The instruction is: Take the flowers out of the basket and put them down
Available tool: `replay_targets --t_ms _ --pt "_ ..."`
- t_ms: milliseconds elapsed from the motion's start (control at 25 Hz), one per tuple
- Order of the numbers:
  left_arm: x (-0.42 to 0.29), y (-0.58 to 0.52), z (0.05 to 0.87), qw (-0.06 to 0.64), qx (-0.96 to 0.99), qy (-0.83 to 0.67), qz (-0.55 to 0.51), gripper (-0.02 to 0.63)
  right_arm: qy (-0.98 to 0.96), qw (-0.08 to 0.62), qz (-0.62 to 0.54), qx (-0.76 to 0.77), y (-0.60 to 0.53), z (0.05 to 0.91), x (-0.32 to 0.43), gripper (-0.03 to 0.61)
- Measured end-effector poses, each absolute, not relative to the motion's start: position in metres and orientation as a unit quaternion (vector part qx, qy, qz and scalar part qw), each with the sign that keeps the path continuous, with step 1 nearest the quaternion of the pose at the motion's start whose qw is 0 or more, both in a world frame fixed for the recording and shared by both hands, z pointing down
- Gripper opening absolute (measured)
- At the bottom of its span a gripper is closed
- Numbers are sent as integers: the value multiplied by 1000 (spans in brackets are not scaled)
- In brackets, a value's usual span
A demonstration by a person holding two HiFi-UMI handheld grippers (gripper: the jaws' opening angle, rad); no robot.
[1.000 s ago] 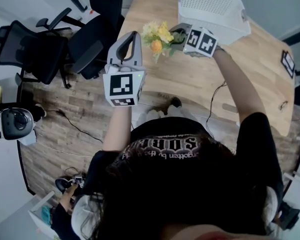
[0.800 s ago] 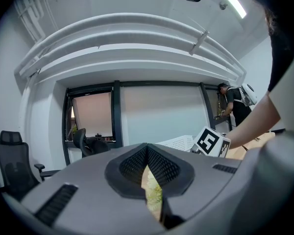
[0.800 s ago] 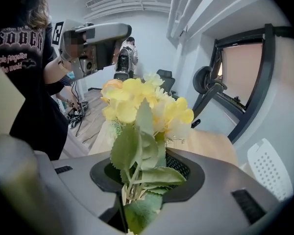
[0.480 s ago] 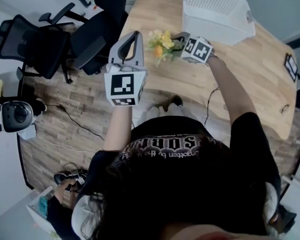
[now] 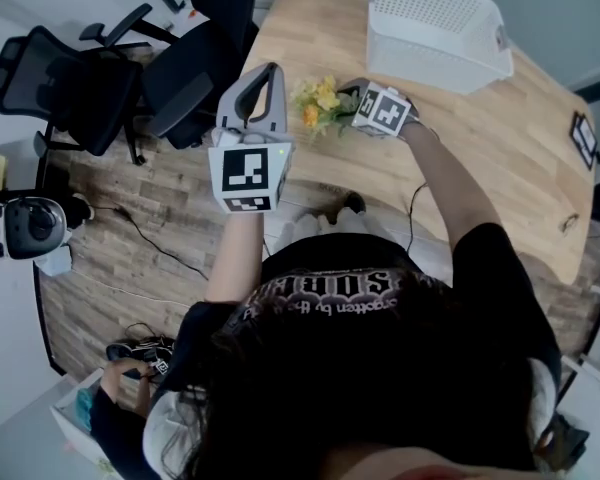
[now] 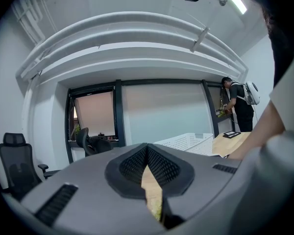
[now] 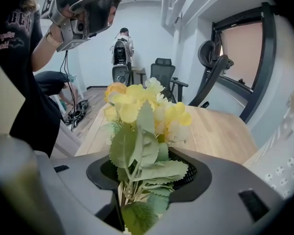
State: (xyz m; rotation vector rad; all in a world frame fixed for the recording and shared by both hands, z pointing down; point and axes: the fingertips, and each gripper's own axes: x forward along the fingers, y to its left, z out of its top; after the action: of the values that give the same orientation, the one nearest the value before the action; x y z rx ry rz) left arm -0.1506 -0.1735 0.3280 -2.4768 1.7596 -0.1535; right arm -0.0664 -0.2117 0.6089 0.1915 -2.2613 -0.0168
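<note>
A bunch of yellow and orange artificial flowers (image 5: 318,98) with green leaves lies low over the wooden table (image 5: 460,158), left of the white basket (image 5: 440,28). My right gripper (image 5: 348,92) points left at them. In the right gripper view the stems and leaves (image 7: 137,180) run between the jaws of the right gripper (image 7: 144,163), which are opening; the thin stems lean on one jaw only. My left gripper (image 5: 272,68) hangs in the air near the table's left edge, shut and empty, with its tips touching (image 6: 147,148).
The perforated white basket (image 6: 186,141) stands at the table's far side. Black office chairs (image 5: 80,78) stand on the wood floor left of the table. A small dark device (image 5: 578,128) lies at the table's right end. A person (image 6: 237,106) stands far off.
My right gripper has carried the flowers away from the basket, nearer to me and lower over the table. The left gripper has stayed where it was.
</note>
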Motion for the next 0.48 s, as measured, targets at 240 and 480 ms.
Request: replay_targets --t_ms 240,480 --pt "-149 -174 330 49 -813 577 -55 0 -900 431 5 67 -207 616 -65 293" --pt "-148 -174 329 50 -815 575 -56 0 -899 432 10 70 -205 614 -65 342"
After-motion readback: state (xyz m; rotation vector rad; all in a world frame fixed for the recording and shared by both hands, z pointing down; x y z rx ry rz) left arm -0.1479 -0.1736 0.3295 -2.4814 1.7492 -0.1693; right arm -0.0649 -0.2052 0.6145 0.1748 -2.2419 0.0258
